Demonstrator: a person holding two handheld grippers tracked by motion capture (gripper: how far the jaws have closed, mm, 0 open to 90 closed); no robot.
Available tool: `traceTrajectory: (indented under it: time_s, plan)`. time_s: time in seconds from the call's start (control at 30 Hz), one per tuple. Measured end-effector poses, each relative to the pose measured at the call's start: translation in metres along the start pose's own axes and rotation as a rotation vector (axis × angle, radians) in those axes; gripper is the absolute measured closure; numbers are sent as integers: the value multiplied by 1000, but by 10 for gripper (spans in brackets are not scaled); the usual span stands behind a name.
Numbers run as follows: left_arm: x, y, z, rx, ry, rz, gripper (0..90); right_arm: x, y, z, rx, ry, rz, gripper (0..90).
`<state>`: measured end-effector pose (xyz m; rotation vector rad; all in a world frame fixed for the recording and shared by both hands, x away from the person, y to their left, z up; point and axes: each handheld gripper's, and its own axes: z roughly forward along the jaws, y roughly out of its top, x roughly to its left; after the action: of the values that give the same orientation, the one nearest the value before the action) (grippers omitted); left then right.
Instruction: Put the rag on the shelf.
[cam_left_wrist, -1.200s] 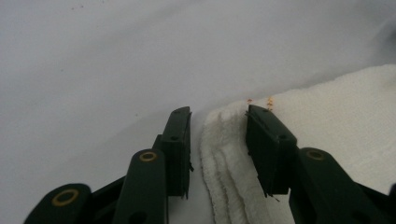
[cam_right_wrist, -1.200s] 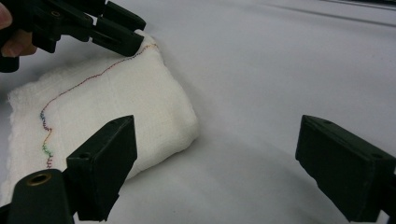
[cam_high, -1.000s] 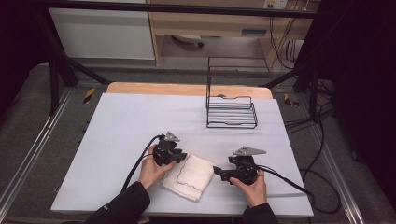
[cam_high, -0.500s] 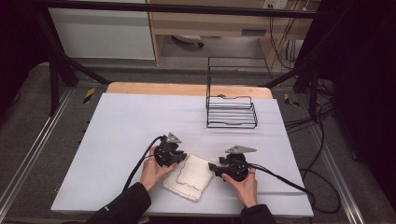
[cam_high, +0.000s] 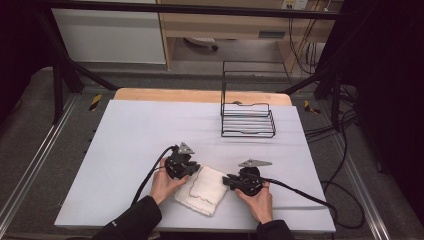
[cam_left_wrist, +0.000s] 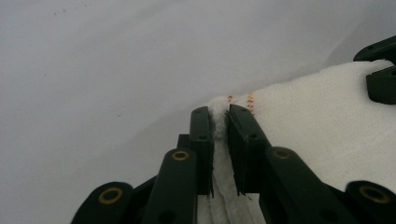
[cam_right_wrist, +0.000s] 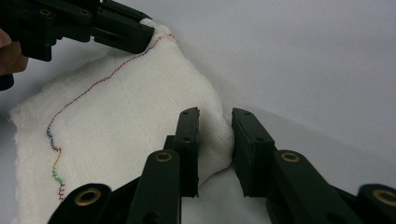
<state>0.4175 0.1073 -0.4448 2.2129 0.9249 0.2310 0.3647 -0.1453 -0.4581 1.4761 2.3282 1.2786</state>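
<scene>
L gripper (cam_left_wrist: 219, 140): jaws nearly closed, pinching towel (cam_high: 202, 189) corner at its 12. R gripper (cam_right_wrist: 215, 149): jaws part open, straddling the opposite corner fold, not clamped yet. Towel lies between hands near table (cam_high: 130, 135) front edge, long axis approx 11–5 in high view. Wire rack (cam_high: 247, 120) well apart at 1.

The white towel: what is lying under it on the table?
Under the folded white towel only the pale table shows around its edges. The towel covers whatever might be beneath its middle, so that cannot be seen.
</scene>
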Motion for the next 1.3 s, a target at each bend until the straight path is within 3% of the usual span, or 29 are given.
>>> traceTrajectory:
  time_s: [0.17,0.4,0.6,0.83,1.3]
  plan:
    - [2,-1,0,-6,-19,-22,806,-1,3,0,13,12,25,796]
    - [5,-1,-5,-14,-34,-29,827,-1,5,-6,-19,30,22,816]
    - [9,2,-22,-79,-62,-55,830,1,8,-12,-61,62,9,818]
    - [4,6,-41,-140,-67,-33,830,3,12,-23,-115,89,-5,823]
    - [-11,13,-69,-230,-55,6,830,11,22,-46,-196,78,-81,824]
